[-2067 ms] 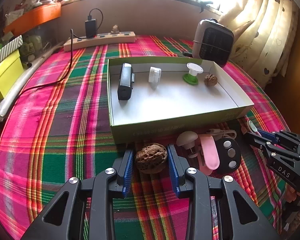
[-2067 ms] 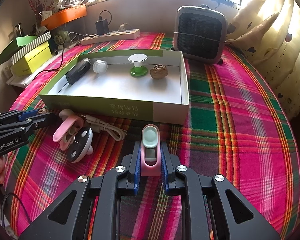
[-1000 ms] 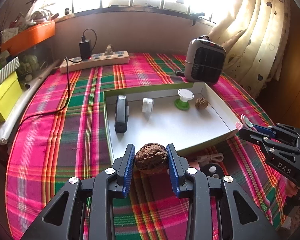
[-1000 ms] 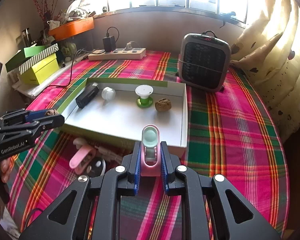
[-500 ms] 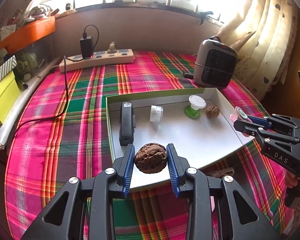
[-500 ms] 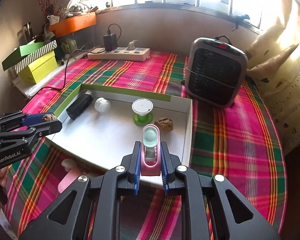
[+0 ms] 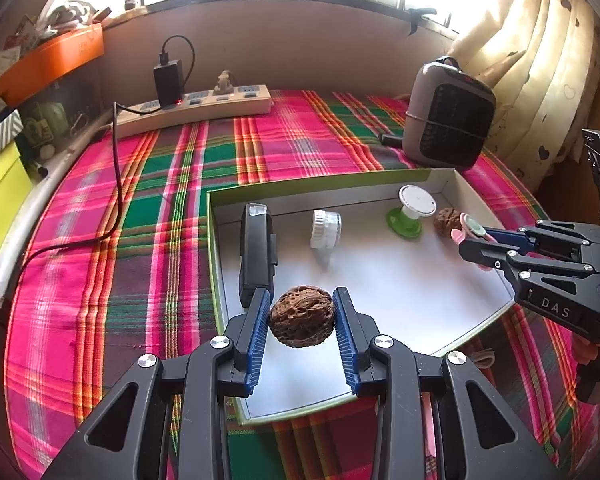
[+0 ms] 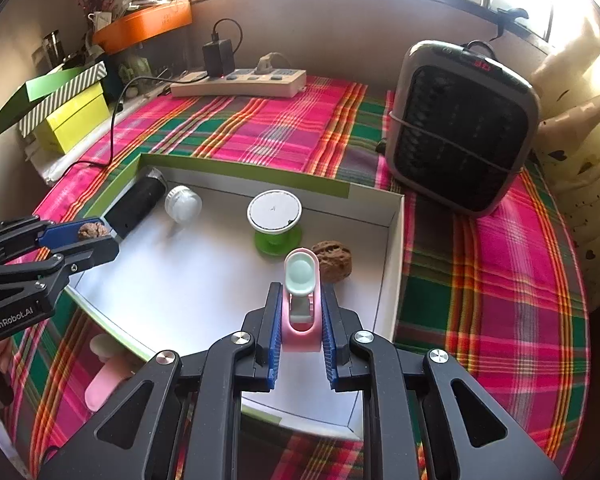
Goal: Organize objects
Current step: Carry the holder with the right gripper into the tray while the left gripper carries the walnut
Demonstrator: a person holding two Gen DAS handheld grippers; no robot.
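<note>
You are hovering over the white tray (image 7: 400,292), which is sitting on the plaid cloth (image 7: 148,248) and lying below and ahead of both claws. Your left gripper (image 7: 302,316) is clamping the walnut (image 7: 302,315) above the tray's near-left part, just short of the black flashlight (image 7: 255,248), whose long axis is running away from you. Your right gripper (image 8: 300,320) is pinching the pink clip (image 8: 300,300) upright, nose pointing forward, above the tray's right side; the second walnut (image 8: 334,259) is lying just ahead and slightly right, the green-based spool (image 8: 275,220) ahead-left. Judging from this, each drop is depending on bare floor directly beneath.
</note>
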